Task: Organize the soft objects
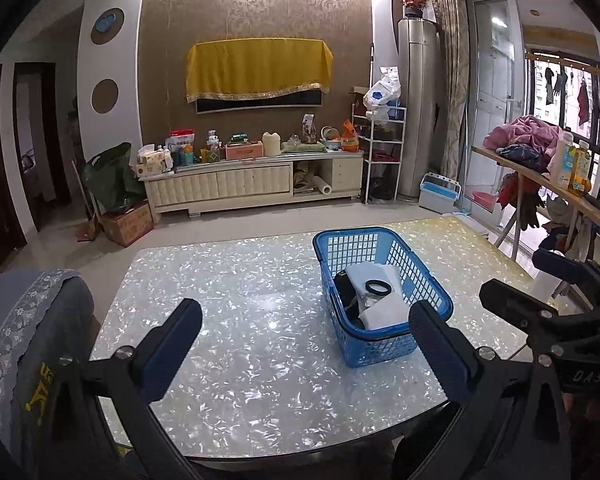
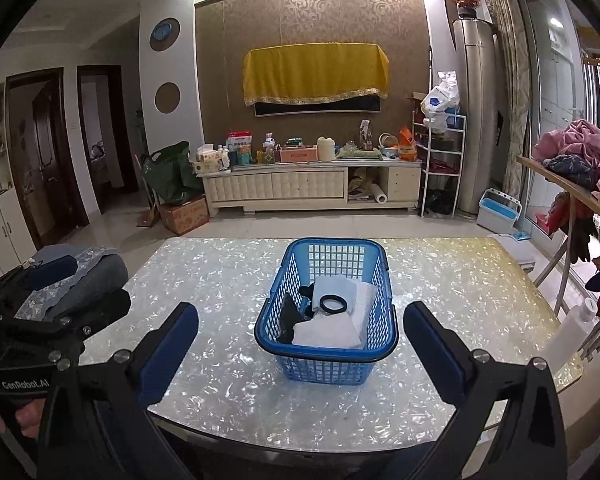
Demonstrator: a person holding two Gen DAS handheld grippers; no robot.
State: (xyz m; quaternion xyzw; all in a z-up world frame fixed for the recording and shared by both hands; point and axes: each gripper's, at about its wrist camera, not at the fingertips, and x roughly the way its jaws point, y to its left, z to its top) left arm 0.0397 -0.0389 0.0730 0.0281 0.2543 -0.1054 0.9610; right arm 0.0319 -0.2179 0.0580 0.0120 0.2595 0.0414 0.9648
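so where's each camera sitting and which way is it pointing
Left wrist: rides the left tongs, low at the table's near edge, facing the TV wall; blue basket right of centre; right tongs intrude at far right.
Right wrist: rides the right tongs, same heading; basket centred between its open fingers; left tongs and a hand's fingers at lower left.
Shared: table, basket holding white folded cloths, yellow-draped TV.

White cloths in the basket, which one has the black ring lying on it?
The back white cloth, farther from the grippers in the blue basket; the black ring rests on its near edge. The front white cloth carries nothing.
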